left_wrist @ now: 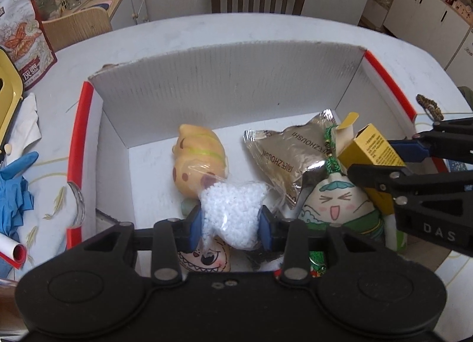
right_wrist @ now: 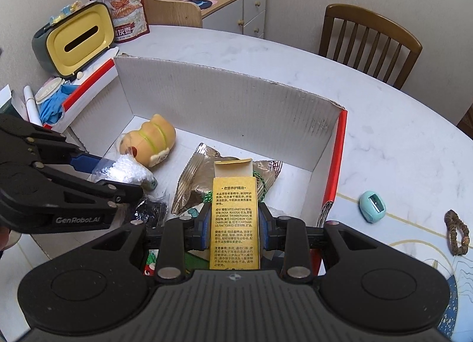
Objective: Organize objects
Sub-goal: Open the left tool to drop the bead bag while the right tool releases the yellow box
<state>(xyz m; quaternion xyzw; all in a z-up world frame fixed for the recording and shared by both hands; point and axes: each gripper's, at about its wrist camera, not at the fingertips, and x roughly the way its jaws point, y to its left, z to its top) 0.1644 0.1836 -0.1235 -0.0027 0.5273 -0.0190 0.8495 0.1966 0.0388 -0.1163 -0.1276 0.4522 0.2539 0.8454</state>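
Nearest the left wrist camera, the left gripper has its blue-padded fingers pinching a clear bag of white beads, held above the near end of the white cardboard box. Under the bag a grinning round toy peeks out, and farther in lies a yellow plush toy. From the right side the right gripper reaches over the box, its fingers clamped on the sides of a yellow carton whose top flap stands open. Below that carton rest a silver foil packet and a green-and-white cartoon doll. The box sits on the white bench. Outside it, on the bench to the right, a teal sharpener and a brown hair tie lie near each other. To the left are blue gloves and a yellow tissue holder
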